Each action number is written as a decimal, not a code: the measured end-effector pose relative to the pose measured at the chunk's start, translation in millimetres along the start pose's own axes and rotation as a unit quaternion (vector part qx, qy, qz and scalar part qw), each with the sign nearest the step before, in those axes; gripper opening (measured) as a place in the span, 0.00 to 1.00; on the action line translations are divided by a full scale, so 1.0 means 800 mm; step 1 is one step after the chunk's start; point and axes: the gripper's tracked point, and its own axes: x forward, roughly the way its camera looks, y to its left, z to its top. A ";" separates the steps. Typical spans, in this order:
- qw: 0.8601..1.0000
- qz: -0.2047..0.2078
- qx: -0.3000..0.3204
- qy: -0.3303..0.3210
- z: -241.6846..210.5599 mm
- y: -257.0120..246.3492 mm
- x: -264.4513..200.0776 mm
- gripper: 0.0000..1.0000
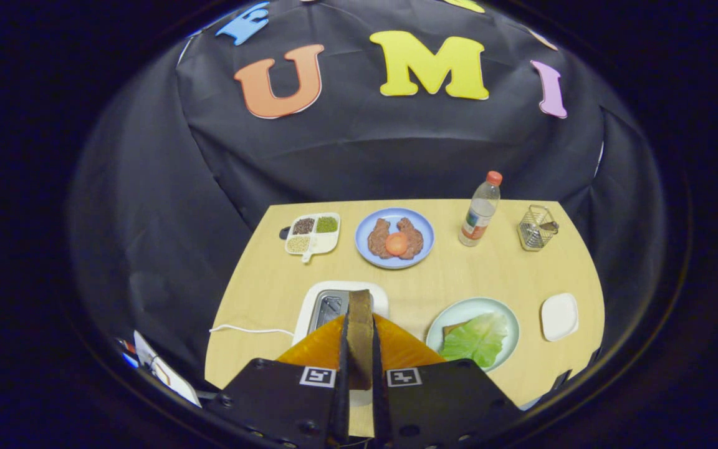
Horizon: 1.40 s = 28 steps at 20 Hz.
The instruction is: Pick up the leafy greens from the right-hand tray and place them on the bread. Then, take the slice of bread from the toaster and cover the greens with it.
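Being held edge-on between closed gripper (359, 349) fingers: bread slice (359, 337), above toaster (334, 305); greens (477, 337) lying rightward.

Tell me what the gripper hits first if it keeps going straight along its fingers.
The gripper, shut on the bread slice held edge-on, points over the white toaster. Going straight on, it would likely meet the blue plate of meat first, though depth and height are unclear.
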 end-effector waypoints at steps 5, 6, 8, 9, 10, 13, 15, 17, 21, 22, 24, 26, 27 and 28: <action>0.999 0.012 0.045 0.008 -0.001 -0.057 -0.001 0.15; 0.999 0.013 0.050 0.013 -0.003 -0.070 0.001 0.15; 0.998 0.007 0.054 0.030 -0.013 -0.101 0.009 0.15; 0.998 0.006 0.053 0.040 -0.020 -0.115 0.015 0.15; 0.998 0.005 0.050 0.049 -0.026 -0.128 0.021 0.15; 0.996 0.003 0.050 0.067 -0.043 -0.161 0.043 0.15; 0.996 -0.005 0.048 0.080 -0.056 -0.183 0.062 0.15; 0.995 0.001 0.055 0.087 -0.066 -0.193 0.082 0.15; 0.992 0.009 0.066 0.102 -0.087 -0.206 0.111 0.15; 0.992 0.008 0.068 0.108 -0.092 -0.212 0.117 0.15; 0.991 0.015 0.072 0.112 -0.101 -0.220 0.124 0.15; 0.992 0.018 0.067 0.108 -0.100 -0.234 0.129 0.17; 0.992 0.019 0.065 0.106 -0.100 -0.239 0.131 0.17; 0.992 0.020 0.059 0.109 -0.104 -0.243 0.134 0.17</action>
